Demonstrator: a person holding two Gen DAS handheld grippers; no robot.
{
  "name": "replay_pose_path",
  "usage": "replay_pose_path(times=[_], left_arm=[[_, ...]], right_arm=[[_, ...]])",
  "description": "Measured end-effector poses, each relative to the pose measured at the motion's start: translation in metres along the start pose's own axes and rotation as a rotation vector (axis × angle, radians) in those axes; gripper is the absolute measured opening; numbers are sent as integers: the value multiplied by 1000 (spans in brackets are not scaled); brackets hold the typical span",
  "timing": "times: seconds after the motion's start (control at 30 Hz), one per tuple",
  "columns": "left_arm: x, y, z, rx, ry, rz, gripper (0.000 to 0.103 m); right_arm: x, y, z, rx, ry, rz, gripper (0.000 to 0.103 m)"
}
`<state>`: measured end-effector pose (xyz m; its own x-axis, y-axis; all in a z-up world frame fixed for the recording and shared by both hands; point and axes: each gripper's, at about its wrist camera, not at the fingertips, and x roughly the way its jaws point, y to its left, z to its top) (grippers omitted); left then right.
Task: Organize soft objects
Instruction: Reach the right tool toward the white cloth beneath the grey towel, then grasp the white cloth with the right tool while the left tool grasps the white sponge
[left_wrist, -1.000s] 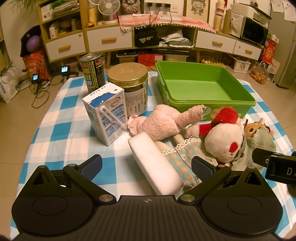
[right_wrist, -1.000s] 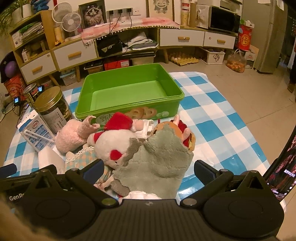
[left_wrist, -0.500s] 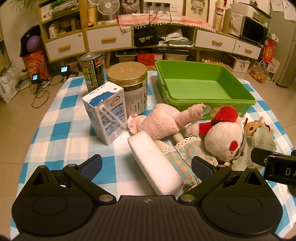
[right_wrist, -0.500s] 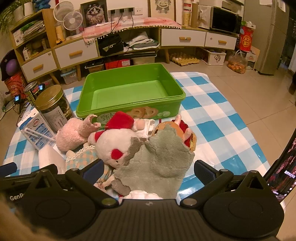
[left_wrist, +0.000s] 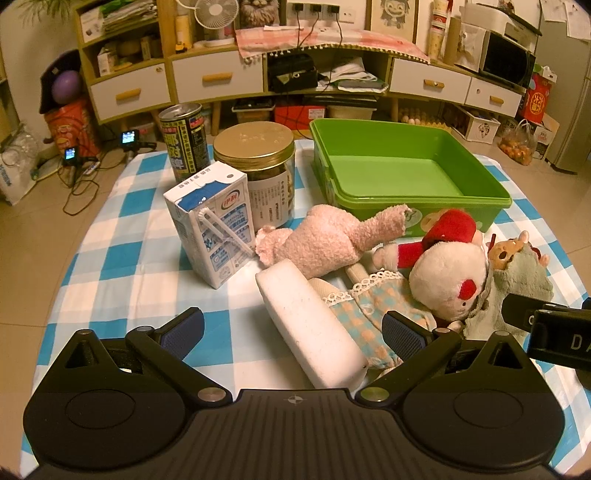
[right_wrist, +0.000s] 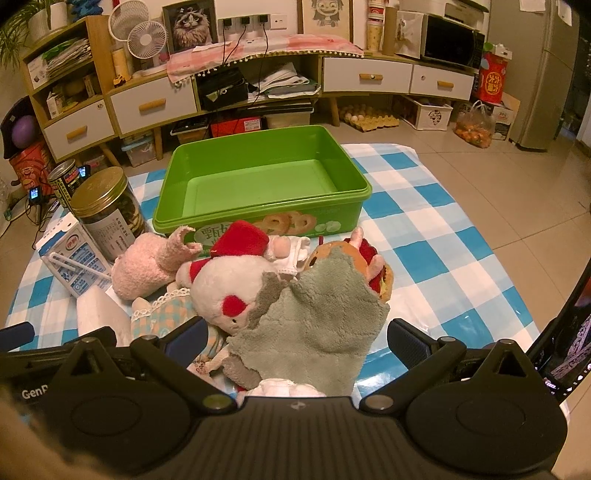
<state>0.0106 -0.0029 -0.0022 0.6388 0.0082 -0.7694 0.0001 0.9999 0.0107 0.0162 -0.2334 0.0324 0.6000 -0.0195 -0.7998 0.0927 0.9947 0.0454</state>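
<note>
The left gripper (left_wrist: 291, 328) hung low over the near edge of the checked tablecloth (left_wrist: 122, 266), jaws spread wide & holding nothing. Between its fingers lay the near end of a white foam block (left_wrist: 310, 325), w/ a cloth doll in a checked dress (left_wrist: 365, 314) just beside it on the right; whether either finger touched them couldn't be told.

The right gripper (right_wrist: 295, 341) was also spread wide, empty, w/ a grey-green towel (right_wrist: 317, 317) lying between its fingers. The towel was draped over an orange-faced toy (right_wrist: 365, 258).

Soft things sat in a heap at the front of the cloth, none in the tub. A pink plush (left_wrist: 328, 240) lay on its side, one limb up against the front wall of the green tub (left_wrist: 406, 147). A white plush w/ a red hat (left_wrist: 448, 280) lay to its right, touching the doll & the towel.

The green tub stood behind the heap, open, nothing inside. Left of it stood a jar w/ a gold lid (left_wrist: 258, 170), a milk carton (left_wrist: 210, 221) w/ a straw on its side just in front of the jar, & a dark can (left_wrist: 183, 138) behind them. All three were upright & close together.

Beyond the table stood shelves w/ drawers (left_wrist: 218, 77).
</note>
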Motion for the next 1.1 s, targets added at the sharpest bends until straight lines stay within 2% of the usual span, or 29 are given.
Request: replay_pose_path(times=[0.37,0.57,0.7,0.87,1.1], left_arm=[[1,0,0,7,4,-5,98],[3,0,7,50,22,-60,98],[1,-1,10,88,6,-89,98],[-2,-2,8,140,-27,-93,98],[11,15,2,100,45,-166,97]], right_arm=[[0,0,0,0,0,0,89],[0,0,1,-8,-1,6,89],[-3,-10,7,2,-21,66,89],[0,-28,10,60,1,163,89],[13,-34,-4,16,113,231,89]])
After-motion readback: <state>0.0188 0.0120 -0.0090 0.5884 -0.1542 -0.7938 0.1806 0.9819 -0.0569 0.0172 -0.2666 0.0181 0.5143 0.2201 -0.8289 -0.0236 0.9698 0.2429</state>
